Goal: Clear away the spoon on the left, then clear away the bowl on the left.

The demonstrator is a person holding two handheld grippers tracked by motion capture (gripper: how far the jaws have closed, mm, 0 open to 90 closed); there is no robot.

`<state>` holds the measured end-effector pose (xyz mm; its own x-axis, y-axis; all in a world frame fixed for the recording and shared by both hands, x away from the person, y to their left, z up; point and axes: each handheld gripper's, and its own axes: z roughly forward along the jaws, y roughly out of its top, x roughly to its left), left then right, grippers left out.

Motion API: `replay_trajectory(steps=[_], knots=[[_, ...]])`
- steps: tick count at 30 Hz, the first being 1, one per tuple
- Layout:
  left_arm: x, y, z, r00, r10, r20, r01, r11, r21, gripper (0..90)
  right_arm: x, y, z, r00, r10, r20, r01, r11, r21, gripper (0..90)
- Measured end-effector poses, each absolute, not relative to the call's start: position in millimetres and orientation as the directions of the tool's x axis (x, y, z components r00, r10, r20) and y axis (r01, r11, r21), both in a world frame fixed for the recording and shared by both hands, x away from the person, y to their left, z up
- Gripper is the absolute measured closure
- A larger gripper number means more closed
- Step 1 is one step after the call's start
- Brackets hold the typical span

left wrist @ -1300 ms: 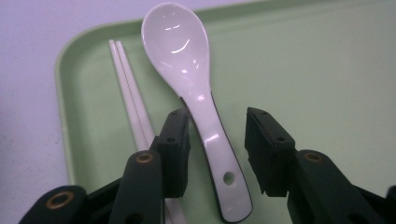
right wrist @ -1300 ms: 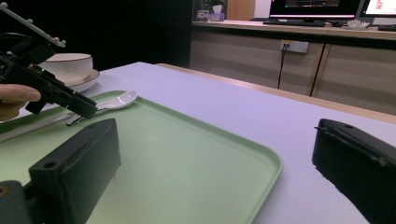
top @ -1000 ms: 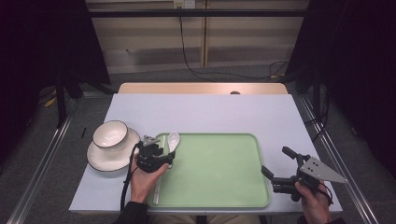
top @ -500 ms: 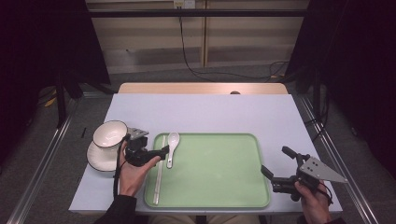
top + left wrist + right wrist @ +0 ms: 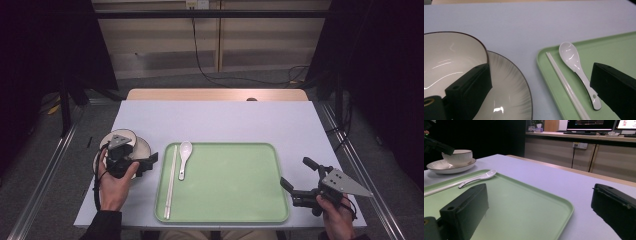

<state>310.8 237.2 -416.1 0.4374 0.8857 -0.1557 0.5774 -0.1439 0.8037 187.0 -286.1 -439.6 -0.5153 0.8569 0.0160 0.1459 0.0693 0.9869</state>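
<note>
The left claw (image 5: 142, 164) – jaws just spread, nothing between – is held over the bowl (image 5: 446, 57) (spoon (image 5: 576, 67) released on the tray (image 5: 235, 200)); the right claw (image 5: 296, 180) is held apart.

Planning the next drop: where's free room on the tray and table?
Free: the tray right of the spoon, and the table behind it. Crowded: the tray's left edge with chopsticks and spoon; the bowl on its plate under the open left gripper.

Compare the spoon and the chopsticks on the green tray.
The spoon is short with a wide rounded bowl; the chopsticks are long, thin and straight. The spoon lies near the tray's far left corner, while the chopsticks run along most of its left edge. Both are white and lie side by side, untouched.
</note>
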Motion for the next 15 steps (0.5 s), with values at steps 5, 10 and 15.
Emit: replay_trajectory(steps=[5,10,15], knots=[[312.0,256.5,-411.4,0.423,0.895,-0.144,0.555,-0.13,0.822,3.5,187.7,-286.1,-440.1,-0.52,0.854,0.013,0.142,0.072,0.987,0.6],[313.4,273.7,-405.0,0.459,0.872,-0.17,0.536,-0.119,0.836,4.0,188.1,-286.3,-440.3,-0.52,0.854,0.012,0.142,0.072,0.987,0.6],[315.3,288.6,-395.5,0.457,0.873,-0.17,0.516,-0.105,0.85,4.1,189.4,-285.6,-440.2,-0.518,0.855,0.017,0.146,0.069,0.987,0.6]])
